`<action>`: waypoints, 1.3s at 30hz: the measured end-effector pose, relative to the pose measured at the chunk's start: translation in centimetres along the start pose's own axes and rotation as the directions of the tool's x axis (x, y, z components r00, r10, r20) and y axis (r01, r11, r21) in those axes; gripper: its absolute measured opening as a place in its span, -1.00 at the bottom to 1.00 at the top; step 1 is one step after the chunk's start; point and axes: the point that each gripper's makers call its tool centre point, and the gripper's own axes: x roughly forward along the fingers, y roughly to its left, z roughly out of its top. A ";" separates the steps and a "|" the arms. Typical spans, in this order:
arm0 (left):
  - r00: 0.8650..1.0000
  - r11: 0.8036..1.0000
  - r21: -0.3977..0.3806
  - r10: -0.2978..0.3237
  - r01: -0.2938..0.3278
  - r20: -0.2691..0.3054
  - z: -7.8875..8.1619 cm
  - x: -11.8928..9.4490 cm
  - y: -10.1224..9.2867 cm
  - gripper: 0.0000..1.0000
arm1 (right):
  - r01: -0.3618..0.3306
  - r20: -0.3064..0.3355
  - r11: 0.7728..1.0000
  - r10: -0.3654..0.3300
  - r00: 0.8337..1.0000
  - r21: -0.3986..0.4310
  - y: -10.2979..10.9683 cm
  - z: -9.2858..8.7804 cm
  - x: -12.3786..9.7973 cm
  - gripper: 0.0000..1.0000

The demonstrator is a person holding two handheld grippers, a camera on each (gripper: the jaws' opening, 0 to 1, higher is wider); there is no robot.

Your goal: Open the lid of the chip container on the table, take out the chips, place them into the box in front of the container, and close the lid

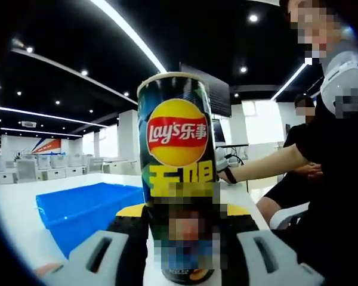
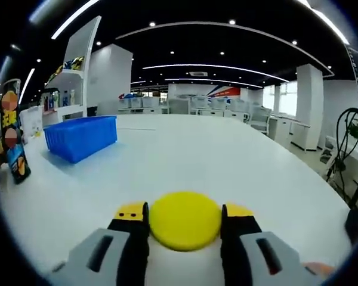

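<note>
The chip container [image 1: 178, 173] stands upright on the white table [image 1: 12, 202], and everything else is easiest placed against it. The left gripper [image 1: 182, 238] is clamped on the container's lower body, its black jaws pressing the can from either side. The can's top rim shows bare, with no lid on it. In the right gripper view the same container [image 2: 12, 140] sits at the far left edge, with the blue box [image 2: 82, 137] near it on the table, a little farther from the camera. In the left gripper view the blue box [image 1: 86, 208] lies just beside the container, low and open-topped.

The right gripper [image 2: 185, 223] is held well away from the container, over open tabletop, and its jaws are closed on the yellow lid [image 2: 185, 219], gripping the flat disc by its edge.

So the lid-opening step looks done: the lid is off and in the right gripper, while the left steadies the can. Whether chips are inside cannot be seen. The next move probably calls for setting the lid down somewhere reachable on the table, freeing the right gripper, then getting the chips out and over into the box beside the container. Tipping the can would need a firm left grip so it does not slide through the jaws
</note>
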 end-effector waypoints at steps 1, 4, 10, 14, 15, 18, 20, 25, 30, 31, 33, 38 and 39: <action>1.000 1.000 0.000 0.000 0.000 0.000 0.0 0.0 0.0 -0.08 | 0.002 -0.001 1.000 -0.002 1.000 0.000 0.0 0.0 0.0 -0.07; 1.000 1.000 0.003 0.000 0.000 -0.002 0.0 0.0 0.0 -0.08 | 0.000 -0.005 1.000 0.000 1.000 0.001 -0.2 0.0 0.1 -0.07; 1.000 1.000 0.005 0.001 -0.001 -0.005 -0.1 0.0 0.1 -0.08 | 0.009 -0.005 1.000 -0.009 1.000 -0.003 -0.5 0.5 -0.2 -0.08; 1.000 1.000 0.005 0.002 -0.002 -0.008 -0.1 0.0 0.1 -0.08 | 0.012 0.007 1.000 -0.012 1.000 0.007 -0.6 1.7 -0.7 -0.08; 1.000 1.000 0.005 0.003 -0.003 -0.009 -0.1 -0.1 0.2 -0.08 | 0.008 0.016 1.000 -0.008 1.000 0.012 -0.5 2.6 -0.9 -0.08; 1.000 1.000 0.005 0.004 -0.004 -0.011 -0.1 -0.1 0.3 -0.08 | -0.025 0.073 0.999 0.023 0.997 0.020 0.4 5.9 -1.7 -0.08; 1.000 1.000 0.004 0.004 -0.003 -0.011 -0.2 0.0 0.3 -0.08 | -0.072 0.115 0.997 0.069 0.991 0.022 2.2 8.3 -2.1 -0.08; 1.000 1.000 0.004 0.005 -0.005 -0.009 -0.3 0.6 0.3 -0.08 | -0.235 0.227 0.972 0.232 0.946 -0.017 9.3 15.8 -4.7 -0.08; 1.000 1.000 0.004 0.013 -0.013 -0.011 -0.3 1.2 0.2 -0.08 | -0.403 0.268 0.913 0.403 0.875 -0.057 16.7 21.2 -7.4 -0.08; 1.000 1.000 0.004 0.017 -0.017 -0.014 -0.4 1.3 0.2 -0.09 | -0.427 0.272 0.902 0.427 0.862 -0.065 17.9 22.0 -7.8 -0.08; 1.000 1.000 0.002 0.023 -0.023 -0.017 -0.4 1.3 0.3 -0.09 | -0.497 0.267 0.865 0.497 0.826 -0.073 20.9 23.2 -9.0 -0.08; 0.999 0.999 -0.008 0.046 -0.046 -0.018 -0.5 1.5 0.4 -0.09 | -0.612 0.218 0.784 0.619 0.755 -0.107 27.1 24.4 -11.1 -0.08; 0.999 0.999 -0.010 0.050 -0.050 -0.018 -0.5 1.5 0.4 -0.09 | -0.627 0.207 0.771 0.636 0.744 -0.112 28.0 24.3 -11.4 -0.08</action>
